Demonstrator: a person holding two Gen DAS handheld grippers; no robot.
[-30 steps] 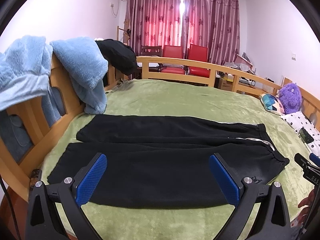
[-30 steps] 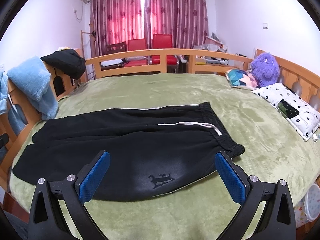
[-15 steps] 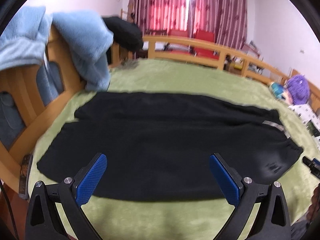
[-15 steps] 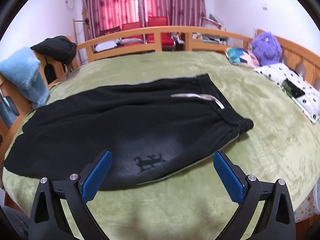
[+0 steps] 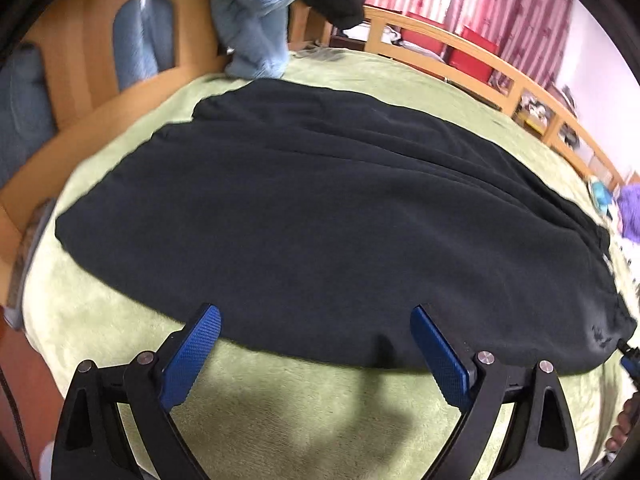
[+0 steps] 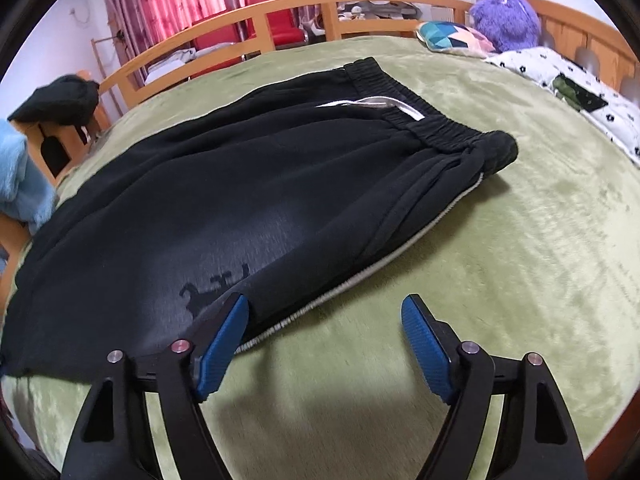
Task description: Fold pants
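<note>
Black pants (image 5: pixel 320 216) lie flat on a green bed cover (image 5: pixel 280 420), legs to the left, waistband to the right. My left gripper (image 5: pixel 316 332) is open and empty, low over the near edge of the lower leg. In the right wrist view the pants (image 6: pixel 240 208) show an elastic waistband (image 6: pixel 436 120), a white side stripe and a small dark print. My right gripper (image 6: pixel 324 324) is open and empty, at the near hem by the stripe, its left finger over the cloth.
A wooden bed rail (image 5: pixel 96 92) runs on the left with a light blue fleece (image 5: pixel 256 12) and a dark garment hung over it. A purple plush toy (image 6: pixel 504 16), a patterned cushion and a white flowered pillow (image 6: pixel 572 92) lie at the right.
Both grippers have dropped and moved forward toward the near edge of the pants, which now fill more of each view. Both stay open.
</note>
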